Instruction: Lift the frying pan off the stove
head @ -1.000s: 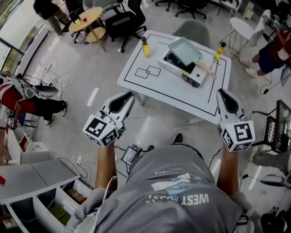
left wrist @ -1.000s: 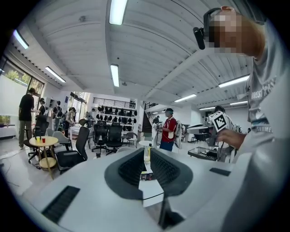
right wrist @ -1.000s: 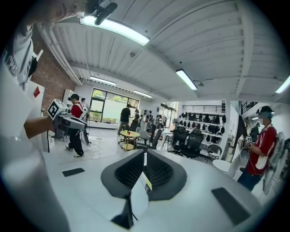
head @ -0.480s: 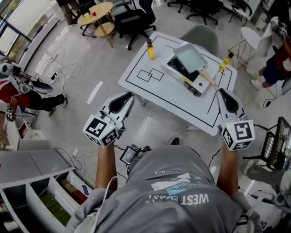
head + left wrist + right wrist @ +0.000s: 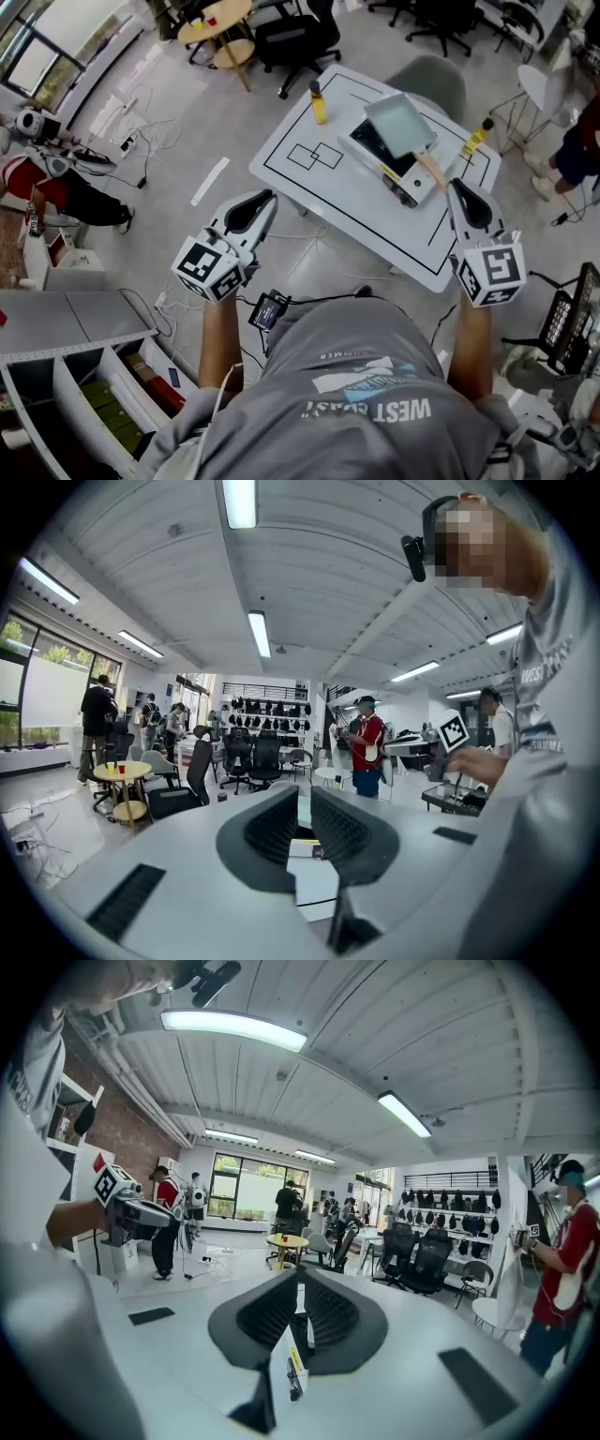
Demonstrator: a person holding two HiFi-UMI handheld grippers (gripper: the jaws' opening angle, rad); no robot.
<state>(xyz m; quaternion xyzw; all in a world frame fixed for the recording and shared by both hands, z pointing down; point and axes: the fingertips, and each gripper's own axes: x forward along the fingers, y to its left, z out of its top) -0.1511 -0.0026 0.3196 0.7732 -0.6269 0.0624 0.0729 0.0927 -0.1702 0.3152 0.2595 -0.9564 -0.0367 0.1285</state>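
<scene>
Right claw (image 5: 298, 1299) (jaws together), empty, chairs (image 5: 413, 1252) beyond

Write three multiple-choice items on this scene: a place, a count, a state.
1. The pan's handle points toward: A the left gripper; B the right gripper; C the round table.
2. Yellow bottles on the white table: A one; B two; C four.
3. The frying pan: A rests on the stove; B hangs from a gripper; C lies on the floor.
Answers: B, it slants toward that gripper; B, one stands either side of the stove; A, it sits there untouched.
</scene>
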